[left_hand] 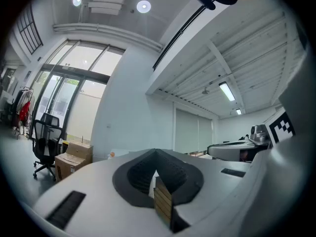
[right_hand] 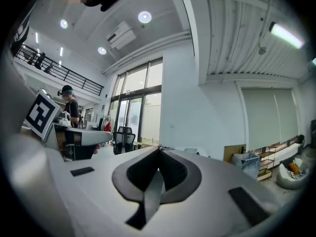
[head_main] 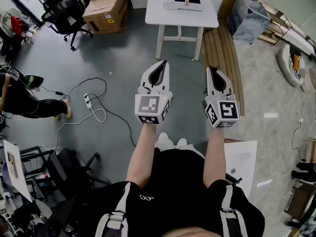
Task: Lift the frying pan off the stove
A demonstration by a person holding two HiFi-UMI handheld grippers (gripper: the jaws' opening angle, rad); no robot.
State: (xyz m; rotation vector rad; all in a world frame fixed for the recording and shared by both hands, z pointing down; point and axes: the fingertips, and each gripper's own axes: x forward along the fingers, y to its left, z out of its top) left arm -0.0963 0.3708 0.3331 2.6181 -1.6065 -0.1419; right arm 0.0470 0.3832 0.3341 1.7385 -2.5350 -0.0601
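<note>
Starting at the left gripper [head_main: 164,64]: jaws pressed together, pinching nothing, pointed away from the body over grey floor [head_main: 123,58]. Same on the right gripper [head_main: 212,70] just beside it: squeezed closed, empty, level with its partner and not touching it.

Down from the head: a white table [head_main: 158,14] ahead of both tips, cardboard boxes [head_main: 106,6] and an office chair [head_main: 64,9] off to its left, a power strip [head_main: 88,100] on the floor, wooden planks [head_main: 223,53] to the right.

Up from the gripper views instead: ceiling lights [left_hand: 143,6] and tall windows [left_hand: 74,88] in the left one, a railing [right_hand: 64,73] and a standing person [right_hand: 70,107] in the right one, none of it seen from the head.

No sighting of frying pan or stove in any view; cannot place them.
</note>
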